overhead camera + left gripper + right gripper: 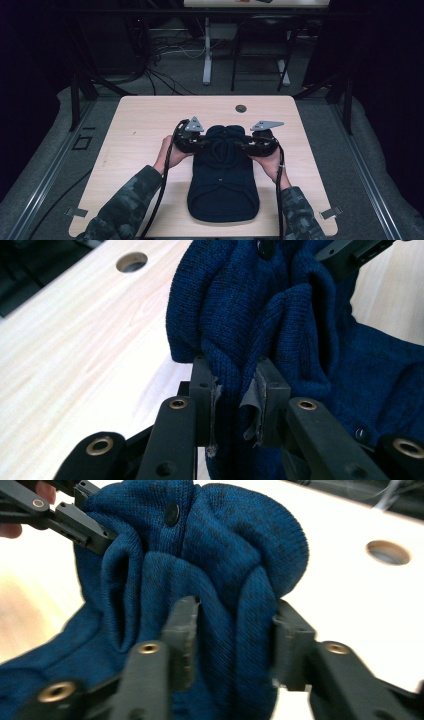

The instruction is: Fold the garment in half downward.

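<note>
Claws: left (234, 400) pinches knit sweater (300, 330); right (232, 645) straddles fold.

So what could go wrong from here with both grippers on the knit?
1. The right gripper jaws look loose around a thick fold of the blue sweater; it may slip out.
2. The left gripper pinches a narrow fold on frayed pads; pulling could snag the knit.
3. A button near the folds might catch.

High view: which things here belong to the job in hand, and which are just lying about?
In the job:
- blue knitted garment, bunched at its far end
- left gripper, shut on a fold of it
- right gripper, jaws around a thick fold

Just there:
- table with its round hole
- desk legs and cables on the floor behind
</note>
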A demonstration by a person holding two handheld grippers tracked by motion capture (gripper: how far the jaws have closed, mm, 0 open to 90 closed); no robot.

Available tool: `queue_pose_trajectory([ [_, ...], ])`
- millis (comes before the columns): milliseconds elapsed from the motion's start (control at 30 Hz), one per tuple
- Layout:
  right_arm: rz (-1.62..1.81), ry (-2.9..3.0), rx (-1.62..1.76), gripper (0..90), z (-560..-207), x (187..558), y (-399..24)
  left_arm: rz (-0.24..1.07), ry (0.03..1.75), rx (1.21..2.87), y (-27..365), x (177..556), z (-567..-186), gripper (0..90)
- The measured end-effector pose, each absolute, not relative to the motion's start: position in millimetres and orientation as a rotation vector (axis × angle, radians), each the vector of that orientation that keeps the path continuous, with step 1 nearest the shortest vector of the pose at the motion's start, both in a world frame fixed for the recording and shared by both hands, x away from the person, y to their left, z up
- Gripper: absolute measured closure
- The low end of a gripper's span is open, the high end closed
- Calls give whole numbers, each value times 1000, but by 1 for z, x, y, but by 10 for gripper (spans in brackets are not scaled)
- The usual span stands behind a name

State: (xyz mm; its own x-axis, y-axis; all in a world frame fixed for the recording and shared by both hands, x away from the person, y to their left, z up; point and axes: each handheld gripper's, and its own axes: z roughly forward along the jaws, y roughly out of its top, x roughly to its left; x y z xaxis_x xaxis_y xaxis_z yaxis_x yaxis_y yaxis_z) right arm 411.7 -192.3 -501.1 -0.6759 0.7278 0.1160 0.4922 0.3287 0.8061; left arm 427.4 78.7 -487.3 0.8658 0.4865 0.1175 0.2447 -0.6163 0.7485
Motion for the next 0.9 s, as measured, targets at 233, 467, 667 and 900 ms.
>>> queue_pose_trajectory([
  [233,1252,2317,1088,669,-500,412,-193,435,496,2260,78,425,-484,749],
  [467,1225,2238,978,727,-496,401,-185,369,528,2255,83,427,-487,717],
  [667,1237,2197,898,736,-495,394,-182,266,556,2274,83,432,-495,578],
  [900,1235,2177,820,738,-493,387,-181,280,581,2247,81,436,-500,705],
])
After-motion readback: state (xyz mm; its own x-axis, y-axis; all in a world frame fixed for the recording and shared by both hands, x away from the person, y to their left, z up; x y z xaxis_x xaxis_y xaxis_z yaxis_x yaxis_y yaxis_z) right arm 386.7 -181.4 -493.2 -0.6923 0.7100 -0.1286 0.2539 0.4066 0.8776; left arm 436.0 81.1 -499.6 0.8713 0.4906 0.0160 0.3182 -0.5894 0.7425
